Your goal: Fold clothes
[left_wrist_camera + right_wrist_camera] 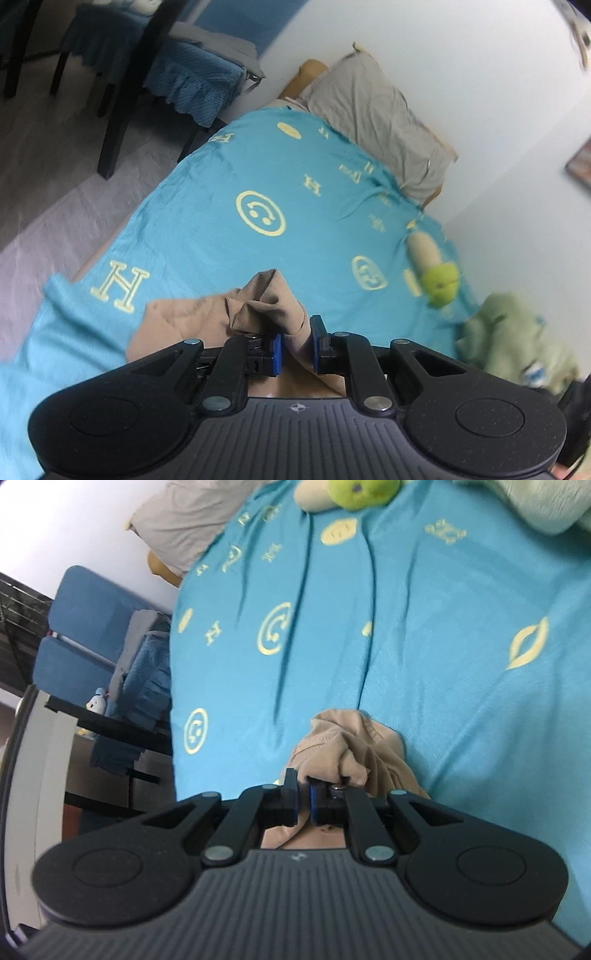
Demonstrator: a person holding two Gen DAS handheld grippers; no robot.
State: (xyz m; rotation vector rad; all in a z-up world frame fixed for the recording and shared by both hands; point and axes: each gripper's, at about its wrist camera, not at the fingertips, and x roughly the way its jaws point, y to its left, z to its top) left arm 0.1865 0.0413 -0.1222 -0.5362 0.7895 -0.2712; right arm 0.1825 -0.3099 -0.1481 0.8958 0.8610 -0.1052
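A tan garment (255, 302) is bunched between the blue pads of my left gripper (296, 345), which is shut on a fold of it above the turquoise bedspread (221, 177). In the right wrist view the same tan garment (347, 749) is pinched in my right gripper (304, 799), also shut on the cloth. The rest of the garment hangs below both grippers and is mostly hidden by them.
A grey pillow (380, 114) lies at the head of the bed by the white wall. A green plush toy (439, 284) and a pale green garment (513, 339) lie at the right. Chairs with blue covers (184, 81) stand beside the bed.
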